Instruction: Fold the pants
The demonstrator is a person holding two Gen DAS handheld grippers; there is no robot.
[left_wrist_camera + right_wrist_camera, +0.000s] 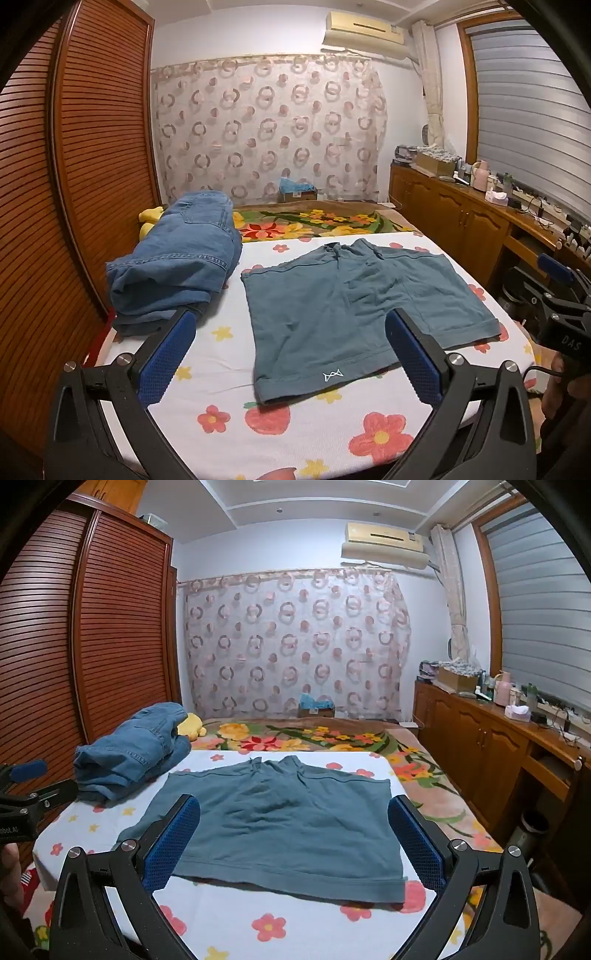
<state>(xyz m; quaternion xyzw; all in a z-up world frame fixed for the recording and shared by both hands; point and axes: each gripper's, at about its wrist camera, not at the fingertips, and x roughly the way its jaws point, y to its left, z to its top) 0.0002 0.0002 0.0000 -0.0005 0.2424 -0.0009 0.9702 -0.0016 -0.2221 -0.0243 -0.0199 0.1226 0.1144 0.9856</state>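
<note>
Nearest us, our left gripper (290,341) and right gripper (293,829) both gape fully wide and hold nothing, poised above the near hem of the teal shorts (354,302), which lie flat and unfolded on the flowered sheet (221,369); we judge the folding not yet begun, though a jeans pile (177,258) sits to the left. The left view alone shows the shorts' white logo (333,376); the right view alone shows a yellow toy (192,728) clearly behind the jeans.
</note>
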